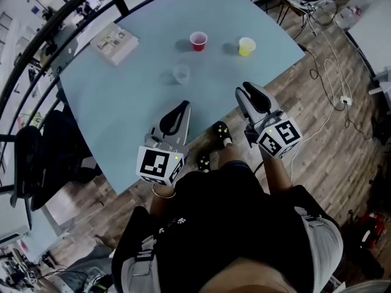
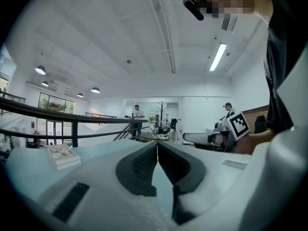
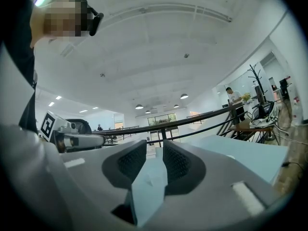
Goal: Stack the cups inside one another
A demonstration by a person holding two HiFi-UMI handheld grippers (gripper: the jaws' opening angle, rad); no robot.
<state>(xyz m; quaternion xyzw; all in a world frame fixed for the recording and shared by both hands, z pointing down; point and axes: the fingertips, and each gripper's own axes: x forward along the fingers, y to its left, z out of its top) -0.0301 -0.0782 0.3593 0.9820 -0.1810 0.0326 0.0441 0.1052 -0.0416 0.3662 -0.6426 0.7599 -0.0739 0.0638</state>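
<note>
Three cups stand apart on the pale blue table [image 1: 122, 102]: a red cup [image 1: 198, 41] at the far middle, a yellow cup [image 1: 247, 46] to its right, and a clear cup [image 1: 181, 73] nearer me. My left gripper [image 1: 183, 105] hovers level at the table's near edge, short of the clear cup. In the left gripper view its jaws [image 2: 157, 146] meet at the tips with nothing between them. My right gripper [image 1: 247, 90] is held off the table's near right edge, below the yellow cup. Its jaws [image 3: 154, 148] stand a little apart and hold nothing.
A book [image 1: 114, 42] lies at the table's far left. A dark chair [image 1: 36, 157] stands left of the table, and a black railing [image 1: 55, 23] runs behind it. Cables [image 1: 333, 84] trail over the wooden floor on the right.
</note>
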